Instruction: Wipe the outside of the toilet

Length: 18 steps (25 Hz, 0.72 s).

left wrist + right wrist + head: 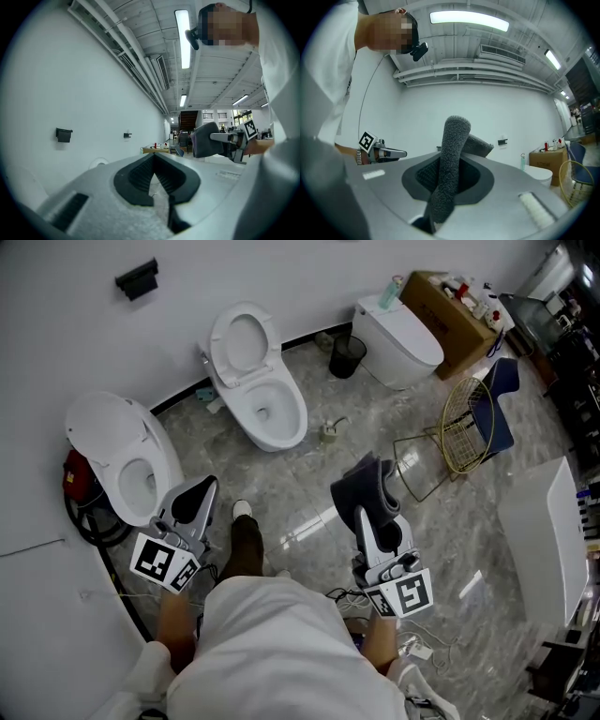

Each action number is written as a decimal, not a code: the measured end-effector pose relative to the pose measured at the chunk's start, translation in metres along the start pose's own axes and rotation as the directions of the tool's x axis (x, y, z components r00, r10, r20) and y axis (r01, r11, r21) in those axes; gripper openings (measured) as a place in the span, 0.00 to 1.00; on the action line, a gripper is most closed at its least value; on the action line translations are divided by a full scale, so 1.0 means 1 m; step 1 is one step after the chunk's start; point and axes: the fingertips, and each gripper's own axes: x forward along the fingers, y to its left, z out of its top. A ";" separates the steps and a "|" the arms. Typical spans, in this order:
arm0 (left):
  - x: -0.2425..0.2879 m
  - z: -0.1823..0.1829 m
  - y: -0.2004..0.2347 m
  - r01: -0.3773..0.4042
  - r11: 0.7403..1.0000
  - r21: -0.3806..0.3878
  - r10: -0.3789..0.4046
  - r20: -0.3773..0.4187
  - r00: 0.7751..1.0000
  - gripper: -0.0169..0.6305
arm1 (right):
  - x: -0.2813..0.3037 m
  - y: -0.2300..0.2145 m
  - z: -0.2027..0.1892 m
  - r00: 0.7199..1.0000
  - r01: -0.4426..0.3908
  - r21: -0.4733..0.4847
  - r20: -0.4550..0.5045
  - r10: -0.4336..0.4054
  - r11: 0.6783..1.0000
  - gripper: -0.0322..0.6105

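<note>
Grippers sit nearest, both raised in front of the person's body and not yet at any porcelain. The left gripper (200,495) has its jaws pressed together with nothing between them. I take it as the spare hand, free to steady or lift a lid. The right gripper (373,514) is clamped on a dark grey cloth (451,154), which stands up out of the jaws with its long axis roughly upright and its top folded over. Pinched low like that, it leaves a broad free flap for wiping.

Just beyond the left gripper, at the left wall, stands the closest toilet (120,454). Its lid is up against the wall and its bowl faces near and right, toward the person. That makes it the likely first target, though the frames do not settle which toilet is meant.

Further off is a second toilet (260,382), also with the lid raised. Its long axis runs from the far wall toward the near right, with the nose of the bowl pointing into the room.

Farthest, at the right of that wall, a third toilet (401,337) has its lid shut. A black bin (346,357) stands just beside it and a cardboard box (452,310) behind. A wire basket (467,424) stands nearer on the right — well apart from any toilet.
</note>
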 end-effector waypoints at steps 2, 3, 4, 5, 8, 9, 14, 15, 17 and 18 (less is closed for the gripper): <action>0.012 -0.004 0.017 0.000 1.000 -0.014 0.000 -0.009 1.000 0.02 | 0.022 -0.006 -0.005 1.000 0.000 0.005 -0.013 0.000 1.000 0.13; 0.018 -0.005 0.029 0.000 1.000 -0.020 0.000 -0.013 1.000 0.02 | 0.034 -0.008 -0.007 1.000 0.000 0.005 -0.020 0.000 1.000 0.13; 0.023 -0.006 0.041 -0.002 1.000 -0.025 0.002 -0.017 1.000 0.02 | 0.048 -0.010 -0.009 1.000 -0.001 0.007 -0.026 0.001 1.000 0.13; 0.029 -0.007 0.053 -0.004 0.999 -0.032 0.004 -0.021 1.000 0.02 | 0.061 -0.012 -0.010 0.999 -0.001 0.008 -0.032 0.001 1.000 0.13; 0.047 -0.006 0.089 -0.005 0.999 -0.048 0.004 -0.030 1.000 0.02 | 0.101 -0.019 -0.013 0.999 0.001 0.008 -0.050 0.000 1.000 0.13; 0.052 -0.005 0.101 -0.004 0.999 -0.051 0.002 -0.032 0.999 0.02 | 0.115 -0.021 -0.014 0.998 0.002 0.008 -0.056 -0.002 1.000 0.13; 0.083 0.002 0.170 0.005 0.997 -0.071 -0.008 -0.040 0.999 0.02 | 0.191 -0.028 -0.017 0.996 0.013 0.008 -0.086 -0.012 1.000 0.13; 0.090 0.003 0.184 0.008 0.997 -0.075 -0.011 -0.042 0.999 0.02 | 0.206 -0.029 -0.017 0.996 0.015 0.007 -0.090 -0.014 1.000 0.13; 0.102 0.006 0.211 0.012 0.996 -0.083 -0.016 -0.042 0.999 0.02 | 0.234 -0.031 -0.017 0.995 0.019 0.006 -0.099 -0.018 1.000 0.13; 0.108 0.007 0.223 0.014 0.996 -0.086 -0.018 -0.040 0.999 0.02 | 0.247 -0.032 -0.017 0.994 0.021 0.005 -0.105 -0.021 1.000 0.13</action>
